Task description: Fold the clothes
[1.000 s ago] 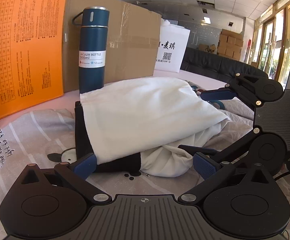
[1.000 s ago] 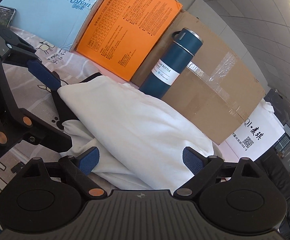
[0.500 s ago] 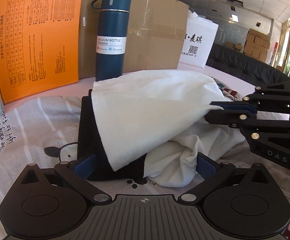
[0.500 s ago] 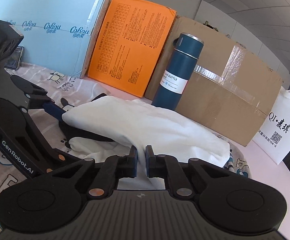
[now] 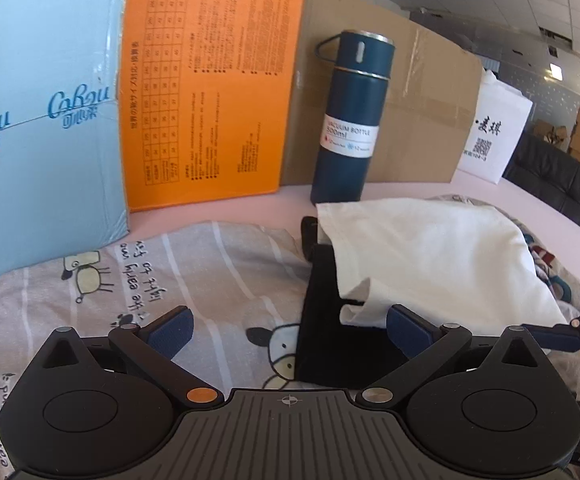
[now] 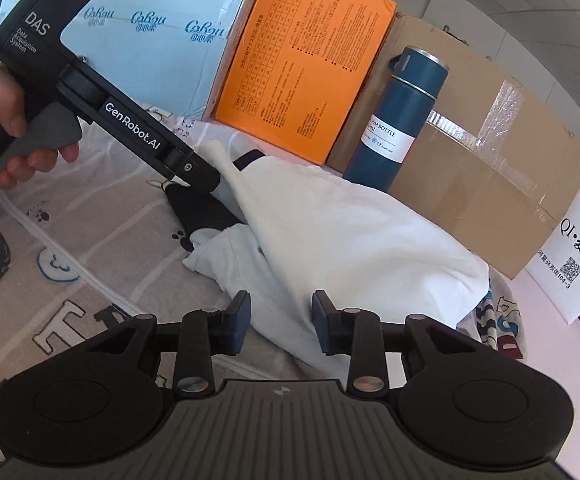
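A white garment (image 5: pixel 430 264) lies crumpled over a black garment (image 5: pixel 330 332) on the printed sheet (image 5: pixel 209 264). My left gripper (image 5: pixel 288 326) is open wide just short of the black garment's near edge, its right pad close to the white hem and nothing gripped. In the right wrist view it (image 6: pixel 205 178) comes in from the left, its tip at the far corner of the pile. My right gripper (image 6: pixel 281 320) is at the near edge of the white garment (image 6: pixel 350 240). Its jaws are opening, with white cloth lying loose between the pads.
A dark blue vacuum bottle (image 5: pixel 350 120) stands right behind the clothes. Behind it are an orange box (image 5: pixel 209 92), a cardboard box (image 5: pixel 410 100), a light blue box (image 5: pixel 41 120) and a white paper bag (image 5: pixel 494 128). A person's hand (image 6: pixel 9 120) holds the left gripper's handle.
The right gripper went from open to shut on the white cloth's edge, and now its jaws have parted again. The left gripper pulled back and swung left, away from the pile.
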Demonstrator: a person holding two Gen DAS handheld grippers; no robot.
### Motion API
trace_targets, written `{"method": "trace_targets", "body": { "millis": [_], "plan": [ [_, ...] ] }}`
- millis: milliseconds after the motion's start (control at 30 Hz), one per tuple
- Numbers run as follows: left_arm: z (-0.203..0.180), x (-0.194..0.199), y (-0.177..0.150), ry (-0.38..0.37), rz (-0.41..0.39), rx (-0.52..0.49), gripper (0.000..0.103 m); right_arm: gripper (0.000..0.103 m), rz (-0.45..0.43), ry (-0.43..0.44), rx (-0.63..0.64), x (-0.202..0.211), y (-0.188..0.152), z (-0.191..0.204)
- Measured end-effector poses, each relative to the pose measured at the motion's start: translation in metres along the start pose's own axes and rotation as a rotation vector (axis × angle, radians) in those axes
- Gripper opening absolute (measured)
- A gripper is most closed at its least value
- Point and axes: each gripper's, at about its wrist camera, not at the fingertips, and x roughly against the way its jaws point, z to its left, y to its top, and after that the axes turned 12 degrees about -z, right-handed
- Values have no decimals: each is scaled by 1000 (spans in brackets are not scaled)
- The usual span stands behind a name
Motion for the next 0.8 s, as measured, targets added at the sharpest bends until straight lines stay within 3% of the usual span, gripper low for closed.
{"method": "trace_targets", "body": {
  "millis": [67,167,267,367,467,633,800],
  "plan": [
    [7,6,6,18,-49,44,103,43,-44,20,-86,1,6,-3],
    [5,3,5,-47,-57,90,103,47,-68,87,-189,-4,12,-2],
    [-12,-11,-8,-102,10,25,103,47,-39,131,-215,-15,14,5],
    [-23,-27,-26,-64,91,-73,103,47,8,140,-236,-28,10,10],
    [-24,-30,-34,-71,77,-109,103,54,32,146,-269,-33,1,13],
    [-24,-19,-27,-55,42,-93,103,56,-38,81,-273,-9,10,19],
    [-25,22,-3,-38,-93,-54,103,70,-200,10,-299,44,32,16]
  ]
}}
